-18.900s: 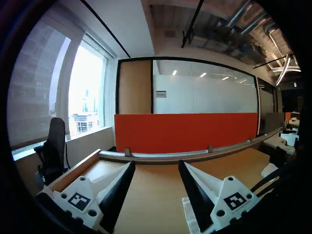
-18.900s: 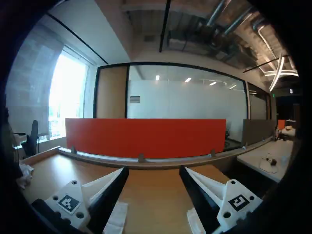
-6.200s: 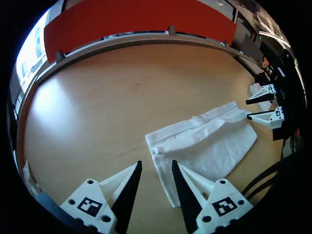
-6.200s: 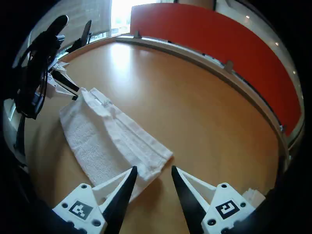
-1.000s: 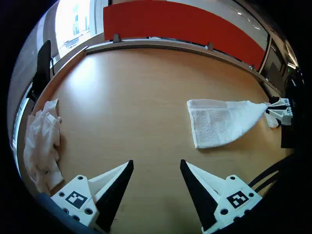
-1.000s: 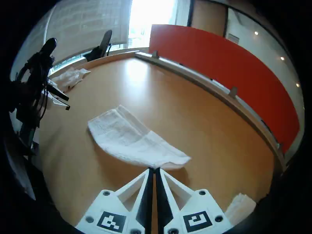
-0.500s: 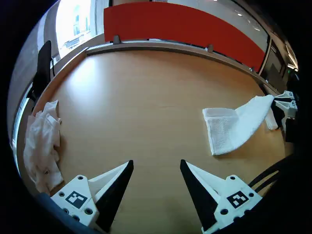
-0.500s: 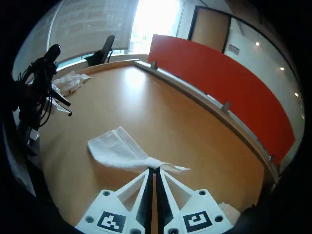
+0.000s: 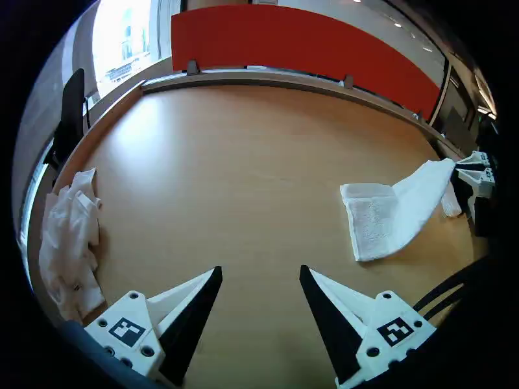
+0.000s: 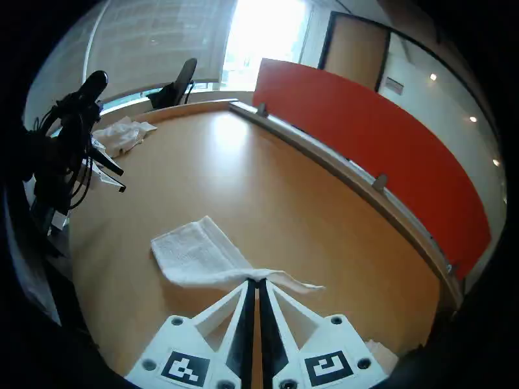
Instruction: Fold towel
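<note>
The white terry towel is pinched by the right claw, its length lying ahead-left; the left claw is spread.

Broad light-brown wooden bench out front, smooth grain, window glare washing over its far-left corner. Along the back edge runs a pale grey rail with small upright clips, and right above it a long red divider panel. Off to the left, a bright window pours daylight in (blown out white, nothing readable beyond). Black office chair sits just past the bench's left edge. In the right gripper view: pale roller blind beside the glass, brown wooden door behind the divider, small ceiling lights glowing.
</note>
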{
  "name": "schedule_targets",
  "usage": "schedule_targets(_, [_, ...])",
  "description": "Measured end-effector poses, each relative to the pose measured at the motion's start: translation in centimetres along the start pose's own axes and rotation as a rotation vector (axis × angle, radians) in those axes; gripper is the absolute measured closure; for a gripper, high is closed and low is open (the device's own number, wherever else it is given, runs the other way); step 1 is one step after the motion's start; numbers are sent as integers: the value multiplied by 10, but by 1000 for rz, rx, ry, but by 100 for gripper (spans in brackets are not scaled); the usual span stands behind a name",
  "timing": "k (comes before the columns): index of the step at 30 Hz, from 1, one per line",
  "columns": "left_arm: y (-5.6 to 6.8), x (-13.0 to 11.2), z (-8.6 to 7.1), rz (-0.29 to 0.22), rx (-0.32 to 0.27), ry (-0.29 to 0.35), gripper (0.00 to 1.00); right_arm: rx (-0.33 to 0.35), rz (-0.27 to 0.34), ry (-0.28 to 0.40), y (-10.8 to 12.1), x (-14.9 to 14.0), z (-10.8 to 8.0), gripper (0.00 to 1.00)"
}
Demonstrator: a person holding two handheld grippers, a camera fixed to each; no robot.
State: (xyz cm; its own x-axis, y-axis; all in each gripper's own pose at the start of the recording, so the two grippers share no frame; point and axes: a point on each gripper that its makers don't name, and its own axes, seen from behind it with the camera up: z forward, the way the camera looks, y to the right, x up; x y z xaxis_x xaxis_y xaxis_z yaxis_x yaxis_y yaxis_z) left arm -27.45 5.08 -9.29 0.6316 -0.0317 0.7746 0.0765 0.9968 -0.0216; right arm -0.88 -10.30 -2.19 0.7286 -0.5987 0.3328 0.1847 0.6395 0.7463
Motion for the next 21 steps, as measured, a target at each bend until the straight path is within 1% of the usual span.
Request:
schedule_targets(8, [0, 1, -1, -10, -3, 4, 12, 32, -19, 1, -15, 5, 9, 96])
schedule_targets(15, [-1, 2, -2, -11, -2, 7, 12, 74, -34, -8, -35, 6, 19, 96])
schedule_targets(21, [-3, 1, -4, -19, -1, 9, 12, 114, -41, -12, -55, 8, 32, 96])
